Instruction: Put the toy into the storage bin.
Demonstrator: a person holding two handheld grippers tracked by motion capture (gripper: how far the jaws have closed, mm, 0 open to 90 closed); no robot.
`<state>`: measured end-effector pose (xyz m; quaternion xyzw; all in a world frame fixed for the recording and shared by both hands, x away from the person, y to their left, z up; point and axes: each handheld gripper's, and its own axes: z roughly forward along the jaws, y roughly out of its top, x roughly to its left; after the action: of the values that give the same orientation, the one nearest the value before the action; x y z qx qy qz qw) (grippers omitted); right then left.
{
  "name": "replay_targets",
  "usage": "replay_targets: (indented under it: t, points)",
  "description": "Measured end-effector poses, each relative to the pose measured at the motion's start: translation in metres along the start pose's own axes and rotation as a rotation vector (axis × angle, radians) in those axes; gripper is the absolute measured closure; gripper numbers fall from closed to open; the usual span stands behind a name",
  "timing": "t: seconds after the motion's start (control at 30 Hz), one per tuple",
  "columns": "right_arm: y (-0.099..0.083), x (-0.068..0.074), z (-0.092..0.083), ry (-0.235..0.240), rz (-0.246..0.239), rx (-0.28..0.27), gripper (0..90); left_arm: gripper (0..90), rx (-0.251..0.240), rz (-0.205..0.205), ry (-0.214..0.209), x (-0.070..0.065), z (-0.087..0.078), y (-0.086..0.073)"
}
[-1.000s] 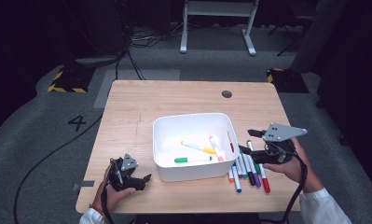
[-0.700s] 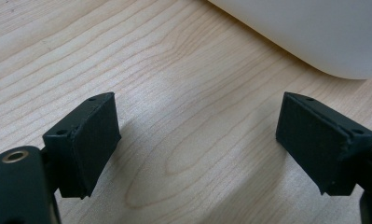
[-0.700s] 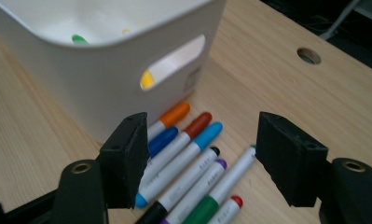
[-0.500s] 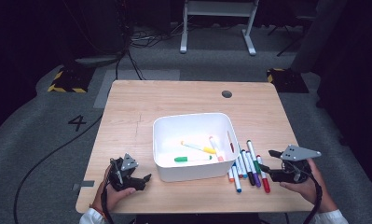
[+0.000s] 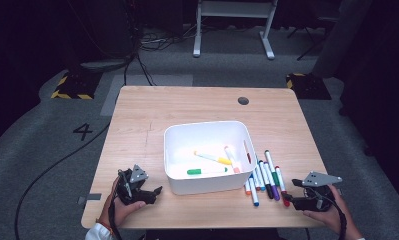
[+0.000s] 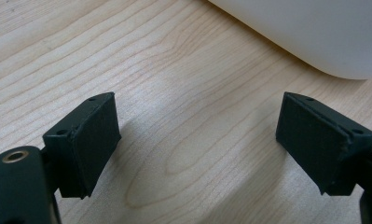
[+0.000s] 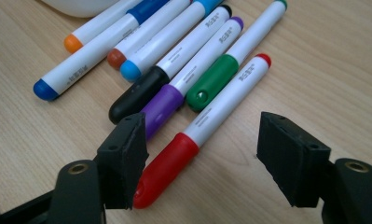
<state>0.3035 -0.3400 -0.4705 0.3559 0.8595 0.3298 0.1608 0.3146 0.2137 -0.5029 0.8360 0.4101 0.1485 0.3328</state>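
Since a second ago, my right gripper (image 7: 200, 154) dropped from the white bin (image 5: 207, 131) to the surface, jaws apart astride the red marker (image 7: 207, 126). Left gripper (image 6: 197, 144) rests gaping, empty.

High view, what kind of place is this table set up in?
Probably a recording lab or studio: a lone wooden table on grey carpet, cables trailing across the floor, and yellow-black hazard-striped blocks beside it.

Red-capped white marker (image 7: 207, 130) lying flat on desk (image 7: 342, 70), outermost in marker row (image 5: 265, 177), just beside green-capped one (image 7: 221, 77).
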Motion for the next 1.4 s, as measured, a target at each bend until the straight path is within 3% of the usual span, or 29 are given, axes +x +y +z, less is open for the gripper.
replay_targets:
  t: [0.33, 0.5, 0.6, 0.73, 1.13, 1.4]
  points:
    - [-0.01, -0.006, 0.008, -0.044, 0.042, 0.028, 38.1, 13.6, 0.0, 0.0, 0.001, 0.0, 0.0, 0.0]
    - [-0.019, -0.018, 0.008, -0.056, 0.104, 0.026, 51.8, 13.6, 0.0, -0.001, 0.001, 0.0, 0.0, 0.0]
    - [-0.023, -0.026, 0.005, -0.088, 0.15, 0.01, 62.9, 13.6, 0.0, -0.001, 0.001, 0.0, 0.0, 0.0]
    - [-0.027, -0.034, 0.003, -0.121, 0.179, -0.001, 72.4, 13.6, 0.0, -0.001, 0.001, 0.0, 0.0, 0.0]
    - [-0.029, -0.039, 0.002, -0.143, 0.182, -0.011, 73.8, 13.6, 0.0, -0.001, 0.0, 0.0, 0.0, 0.0]
    - [-0.025, -0.042, -0.006, -0.144, 0.175, -0.053, 73.9, 13.6, 0.0, -0.001, 0.0, 0.0, 0.0, 0.0]
